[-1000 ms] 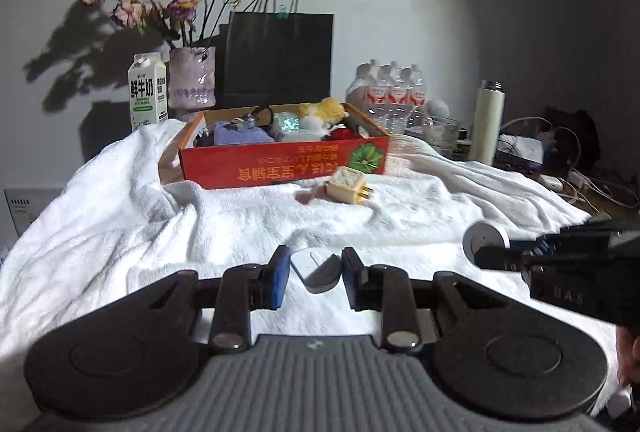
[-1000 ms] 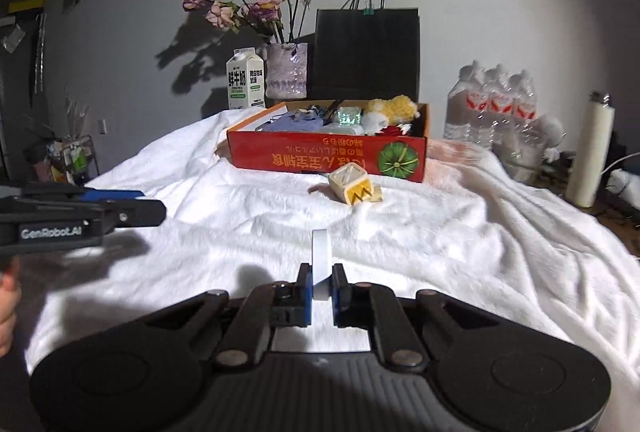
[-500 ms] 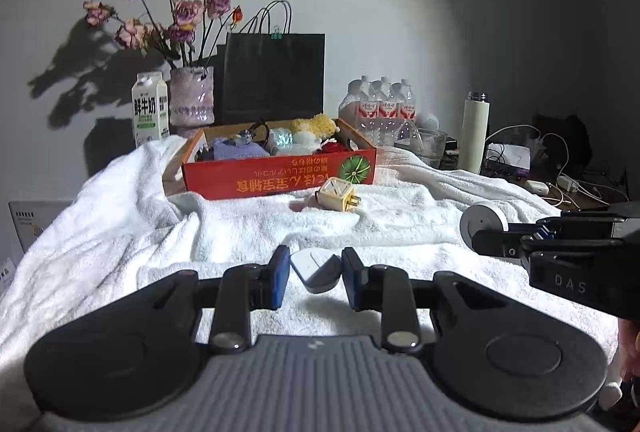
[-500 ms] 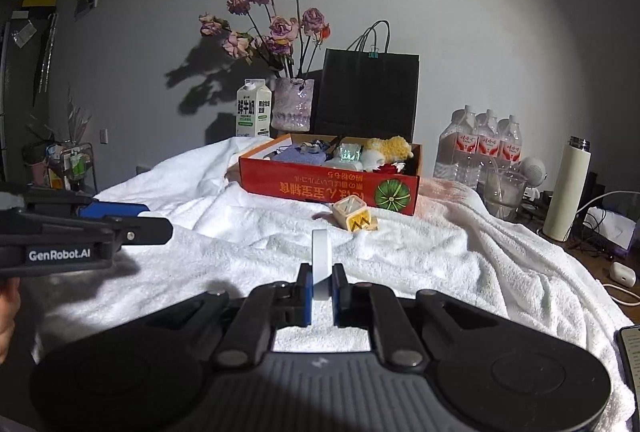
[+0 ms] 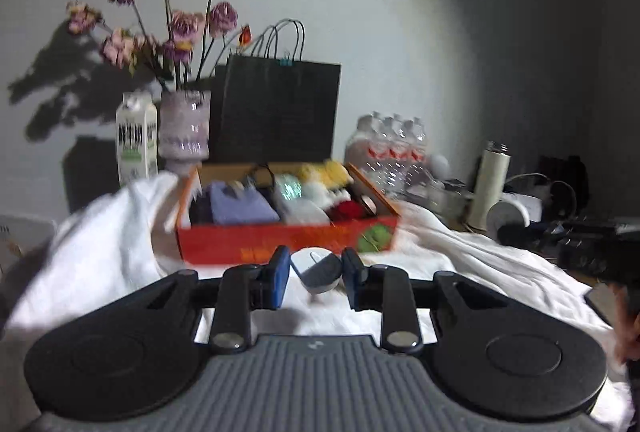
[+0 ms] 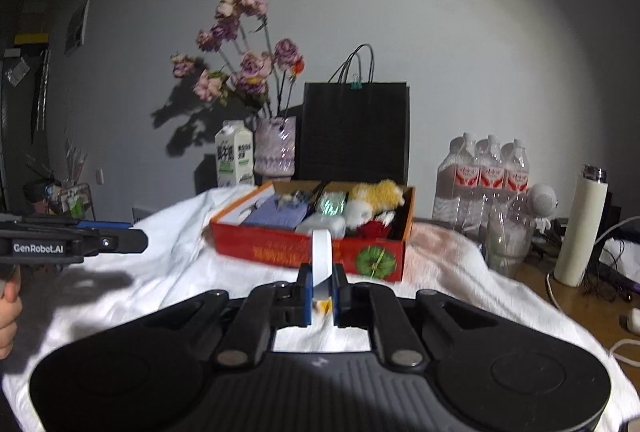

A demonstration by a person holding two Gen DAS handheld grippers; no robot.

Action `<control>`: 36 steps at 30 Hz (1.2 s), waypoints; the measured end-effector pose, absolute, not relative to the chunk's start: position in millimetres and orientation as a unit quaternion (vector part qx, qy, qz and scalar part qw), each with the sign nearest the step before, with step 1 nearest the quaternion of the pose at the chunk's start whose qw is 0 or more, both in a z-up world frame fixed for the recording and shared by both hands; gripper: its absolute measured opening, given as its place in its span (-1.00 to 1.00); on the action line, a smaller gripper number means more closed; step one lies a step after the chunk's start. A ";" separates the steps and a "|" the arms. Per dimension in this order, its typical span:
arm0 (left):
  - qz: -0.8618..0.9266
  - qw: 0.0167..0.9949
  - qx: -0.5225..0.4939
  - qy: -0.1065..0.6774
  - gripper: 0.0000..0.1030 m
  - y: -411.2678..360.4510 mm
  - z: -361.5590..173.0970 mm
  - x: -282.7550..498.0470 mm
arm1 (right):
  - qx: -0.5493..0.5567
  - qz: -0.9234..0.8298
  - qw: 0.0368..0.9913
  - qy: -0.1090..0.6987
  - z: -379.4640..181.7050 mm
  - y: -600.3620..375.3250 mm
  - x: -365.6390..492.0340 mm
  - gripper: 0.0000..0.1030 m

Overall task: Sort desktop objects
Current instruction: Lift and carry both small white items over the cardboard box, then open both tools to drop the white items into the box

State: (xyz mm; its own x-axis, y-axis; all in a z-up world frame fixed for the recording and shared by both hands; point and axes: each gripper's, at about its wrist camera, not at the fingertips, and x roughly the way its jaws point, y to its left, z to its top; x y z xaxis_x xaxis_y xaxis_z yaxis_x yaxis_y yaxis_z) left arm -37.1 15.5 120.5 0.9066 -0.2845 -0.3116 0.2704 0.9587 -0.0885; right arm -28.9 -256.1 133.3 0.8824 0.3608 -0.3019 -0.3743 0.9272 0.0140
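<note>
1. Left gripper (image 5: 312,270) closed on a small white rounded case (image 5: 318,269), pinched at its two sides, held in the air just in front of the red cardboard box (image 5: 280,242). Smooth curved shell, little contact area: likely to squirt out sideways under a jolt and land on the white towel (image 5: 100,232) short of the box.
2. Right gripper (image 6: 320,282) narrowed onto a thin white disc (image 6: 321,260) standing on edge, also in front of the box, nearer its right end with the green print. Held only by the lower rim, so could pivot or slide down between the blue pads (image 6: 305,288) when tilted for release.
3. Box already crowded: purple pouch (image 6: 276,216), yellow plush (image 6: 378,194), a white item, something red. Little free floor visible, so a dropped piece may perch on top, roll off the plush, or bounce out over the low front wall.
4. Both grippers heading, by the look of it, for the same box; risk of knocking together above it. Staggered release advisable.
5. Left view blurred, hence fast travel probable; overshoot beyond the box would meet the vase (image 5: 184,128), milk carton (image 5: 136,136) and black paper bag (image 5: 280,108) standing just behind it.
6. Something yellow and small glimpsed under the right gripper's fingers; cannot tell what.
</note>
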 end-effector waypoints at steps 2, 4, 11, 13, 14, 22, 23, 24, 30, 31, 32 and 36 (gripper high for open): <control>-0.143 0.976 -0.018 0.162 -0.44 17.1 126.0 -15.9 | -0.020 0.189 0.970 0.151 142.4 -258.4 -4.5 -0.84; -0.145 0.975 -0.014 0.166 -0.44 18.4 127.4 10.9 | -0.007 0.197 0.967 0.159 149.8 -260.8 25.3 -0.84; -0.128 0.964 -0.031 0.230 -0.44 13.4 111.3 147.1 | 0.051 0.226 0.940 0.253 141.2 -241.9 165.8 -0.84; -0.113 0.961 -0.047 0.249 -0.44 10.9 101.2 183.7 | 0.074 0.220 0.928 0.292 128.8 -233.8 205.8 -0.84; -0.101 0.960 -0.048 0.255 -0.44 8.5 96.7 197.9 | 0.079 0.219 0.921 0.314 121.1 -228.4 223.6 -0.84; -0.075 0.940 -0.082 0.323 -0.11 11.0 60.4 259.5 | 0.048 0.178 0.891 0.414 68.4 -190.8 293.4 -0.81; -0.083 0.938 -0.092 0.323 -0.02 14.2 60.4 259.4 | 0.046 0.176 0.890 0.419 66.1 -189.6 295.2 -0.75; -0.089 0.938 -0.099 0.321 0.02 16.7 62.5 259.8 | 0.039 0.177 0.888 0.422 65.8 -188.2 295.4 -0.75; -0.079 0.949 -0.081 0.294 0.61 21.5 95.3 256.1 | 0.017 0.160 0.910 0.382 96.6 -188.3 279.8 -0.13; -0.070 0.951 -0.077 0.293 0.69 20.6 101.7 256.9 | 0.010 0.155 0.913 0.377 103.6 -187.0 278.8 -0.06; -0.058 0.952 -0.074 0.292 0.76 19.2 107.8 257.5 | 0.004 0.147 0.917 0.371 110.4 -185.8 278.7 0.02; -0.018 0.953 -0.049 0.298 0.94 12.0 124.7 257.2 | -0.027 0.108 0.932 0.345 129.2 -180.0 278.1 0.38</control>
